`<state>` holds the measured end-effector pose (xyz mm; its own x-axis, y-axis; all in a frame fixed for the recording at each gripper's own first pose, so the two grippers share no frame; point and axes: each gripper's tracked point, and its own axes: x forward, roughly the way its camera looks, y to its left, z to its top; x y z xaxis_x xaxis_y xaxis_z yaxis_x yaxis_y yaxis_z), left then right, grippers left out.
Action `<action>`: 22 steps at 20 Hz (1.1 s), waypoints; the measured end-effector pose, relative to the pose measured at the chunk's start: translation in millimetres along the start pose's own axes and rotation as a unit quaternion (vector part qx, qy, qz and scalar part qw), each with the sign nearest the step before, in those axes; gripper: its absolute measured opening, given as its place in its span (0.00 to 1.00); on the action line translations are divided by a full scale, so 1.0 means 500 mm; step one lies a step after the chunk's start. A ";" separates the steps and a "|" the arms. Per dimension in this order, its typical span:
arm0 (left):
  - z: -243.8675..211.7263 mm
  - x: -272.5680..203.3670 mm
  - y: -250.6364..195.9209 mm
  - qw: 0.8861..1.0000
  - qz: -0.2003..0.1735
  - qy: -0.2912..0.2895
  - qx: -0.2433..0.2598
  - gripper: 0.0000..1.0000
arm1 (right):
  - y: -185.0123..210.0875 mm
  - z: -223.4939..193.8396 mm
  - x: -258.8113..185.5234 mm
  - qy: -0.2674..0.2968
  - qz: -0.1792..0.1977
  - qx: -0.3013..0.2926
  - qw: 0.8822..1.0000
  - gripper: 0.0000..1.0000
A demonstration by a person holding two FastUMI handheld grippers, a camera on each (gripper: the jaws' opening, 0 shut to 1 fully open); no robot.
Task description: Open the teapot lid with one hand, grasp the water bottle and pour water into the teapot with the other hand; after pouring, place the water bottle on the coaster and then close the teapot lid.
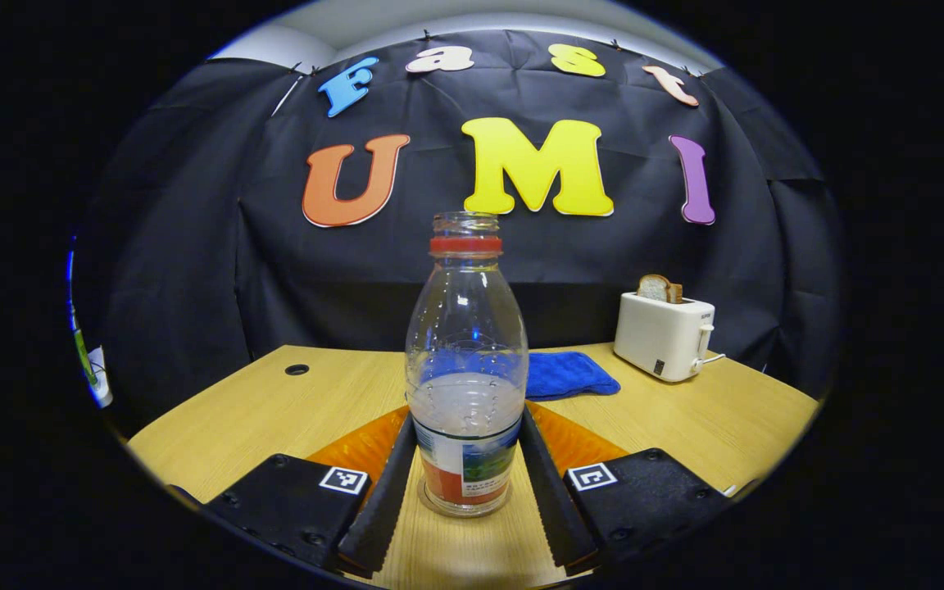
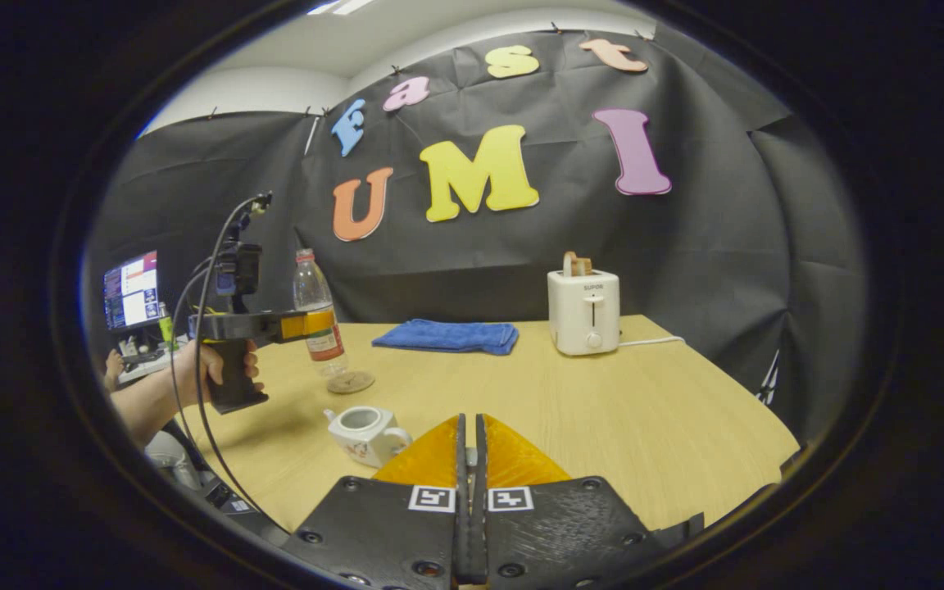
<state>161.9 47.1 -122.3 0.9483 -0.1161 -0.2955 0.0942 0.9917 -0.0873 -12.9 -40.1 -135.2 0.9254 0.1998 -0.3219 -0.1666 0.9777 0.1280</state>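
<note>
The clear plastic water bottle (image 1: 465, 369) with a red neck ring and no cap stood upright on the round coaster (image 2: 350, 382) at the far left of the wooden table (image 2: 603, 410). The left gripper (image 1: 465, 483) was open, its fingers flanking the bottle's lower body; whether they touched it could not be told. The right gripper (image 2: 469, 483) was closed on nothing. The white ceramic teapot (image 2: 365, 434) sat nearer, left of that gripper, without its lid.

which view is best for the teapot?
Right gripper view: the teapot sits lidless on the table, just ahead-left of the right gripper. Left gripper view offers nothing on it; it faces the water bottle.
</note>
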 end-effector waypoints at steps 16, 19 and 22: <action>-0.070 0.064 -0.001 0.999 -0.006 0.040 0.003 0.80 | -0.010 -0.020 0.018 0.018 -0.006 0.001 1.000 0.00; -0.070 0.058 -0.010 0.999 -0.015 0.043 -0.004 0.91 | -0.011 -0.020 0.017 0.018 -0.007 0.002 1.000 0.00; -0.068 0.049 -0.011 0.999 -0.013 0.046 -0.003 1.00 | -0.007 -0.017 0.015 0.017 -0.006 0.002 1.000 0.00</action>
<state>174.0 37.0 -161.6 0.9135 -0.1466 -0.3796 0.1162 0.9880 -0.1020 -8.2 -41.5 -146.3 0.9152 0.1896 -0.3556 -0.1532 0.9799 0.1281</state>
